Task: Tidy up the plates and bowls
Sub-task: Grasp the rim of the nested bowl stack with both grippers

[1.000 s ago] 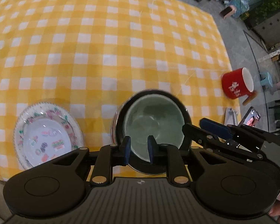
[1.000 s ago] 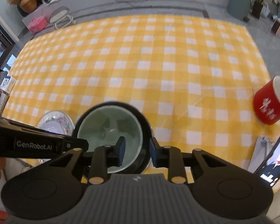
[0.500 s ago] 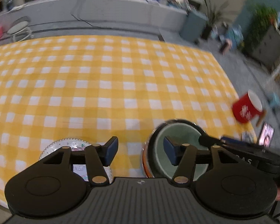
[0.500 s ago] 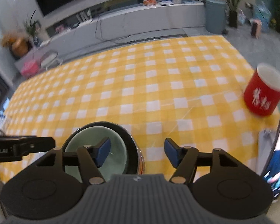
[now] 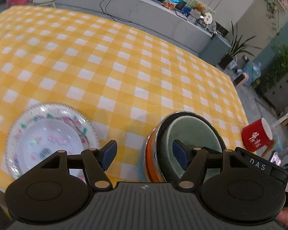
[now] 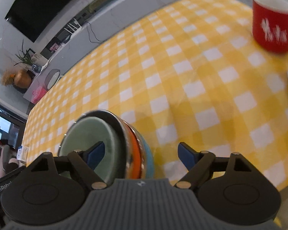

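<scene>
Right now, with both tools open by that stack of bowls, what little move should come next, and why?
Probably pull both tools back and clear of the bowl stack. The left tool and right tool are opening, gripping nothing, and the green bowl sits nested on top. The plate lies alone beside the stack, so it looks like the next thing to tidy.

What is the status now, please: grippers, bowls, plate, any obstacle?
Left gripper and right gripper opening, nothing gripped. Bowl stack standing on tablecloth, green bowl on top. Patterned plate beside it, apart. Red mug off right, not in way.
</scene>
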Demonstrator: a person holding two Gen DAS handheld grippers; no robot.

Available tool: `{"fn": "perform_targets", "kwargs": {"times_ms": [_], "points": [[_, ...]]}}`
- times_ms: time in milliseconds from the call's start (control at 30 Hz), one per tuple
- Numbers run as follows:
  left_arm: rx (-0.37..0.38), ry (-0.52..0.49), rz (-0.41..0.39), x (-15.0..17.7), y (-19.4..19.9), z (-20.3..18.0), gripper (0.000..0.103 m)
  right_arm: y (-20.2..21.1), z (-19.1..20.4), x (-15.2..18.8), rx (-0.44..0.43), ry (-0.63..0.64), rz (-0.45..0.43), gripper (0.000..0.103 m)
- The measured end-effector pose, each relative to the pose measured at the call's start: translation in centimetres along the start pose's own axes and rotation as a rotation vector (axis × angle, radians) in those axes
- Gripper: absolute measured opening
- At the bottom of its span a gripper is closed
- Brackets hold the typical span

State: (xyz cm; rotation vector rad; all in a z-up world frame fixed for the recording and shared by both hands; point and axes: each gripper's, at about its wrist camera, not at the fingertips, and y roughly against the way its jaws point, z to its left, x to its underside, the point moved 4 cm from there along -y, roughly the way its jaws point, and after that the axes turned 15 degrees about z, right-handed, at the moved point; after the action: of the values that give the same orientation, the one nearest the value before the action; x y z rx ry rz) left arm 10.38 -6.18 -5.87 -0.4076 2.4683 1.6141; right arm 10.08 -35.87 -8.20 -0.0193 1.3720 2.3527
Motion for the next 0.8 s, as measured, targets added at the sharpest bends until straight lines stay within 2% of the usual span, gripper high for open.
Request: {"fn": "perform_targets", "kwargs": {"times_ms": [133, 200, 433, 533, 800], "points": [[0.087, 0.092, 0.037, 0.2, -1.5, 1.0, 0.078, -0.7, -1.1, -0.4, -0.075, -0.093, 0.051, 0.081], [0.107, 0.135, 0.066, 0.0, -2.2, 1.6, 0.079, -1.2, -1.4, -0.5, -0.113, -0.124, 0.080, 0.077], [0.212, 0.201, 0.151, -0.1, -3.5, 2.2, 0.078, -2.0, -1.1, -0.3, -0.165, -0.142, 0.130, 0.073], [0.232, 0.211, 0.175, -0.1, -4.0, 2.2, 0.075, -2.5, -0.9, -0.1, -0.172, -0.131, 0.150, 0.073], [0.246, 0.206, 0.193, 0.3, -4.0, 2.2, 0.065, -2.6, -1.1, 0.2, -0.187, -0.139, 0.156, 0.059]]}}
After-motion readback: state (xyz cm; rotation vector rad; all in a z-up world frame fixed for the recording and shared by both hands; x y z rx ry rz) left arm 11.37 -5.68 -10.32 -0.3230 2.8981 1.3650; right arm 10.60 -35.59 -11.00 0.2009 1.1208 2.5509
